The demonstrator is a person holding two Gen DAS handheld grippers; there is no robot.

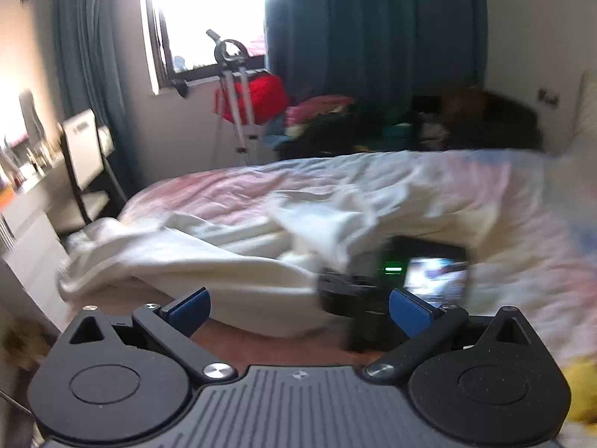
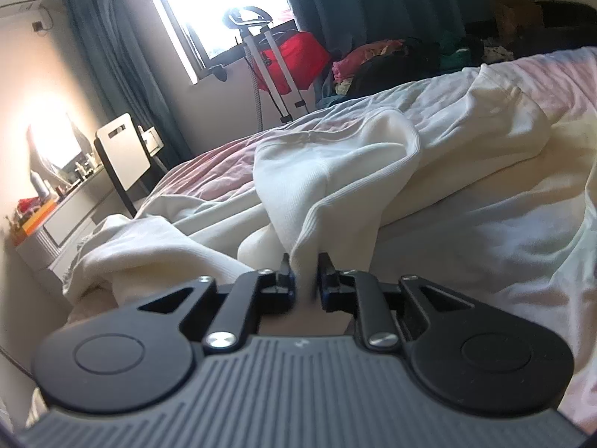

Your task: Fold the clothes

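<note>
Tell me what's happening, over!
Right gripper pinching the white garment on the bed. Left gripper open, empty. Nothing in the way.

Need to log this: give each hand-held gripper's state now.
Left hand-held gripper: open, holding nothing.
Right hand-held gripper: closed on the white garment.

White garment (image 2: 335,171) (ribbed knit cloth), matt, soft.
</note>
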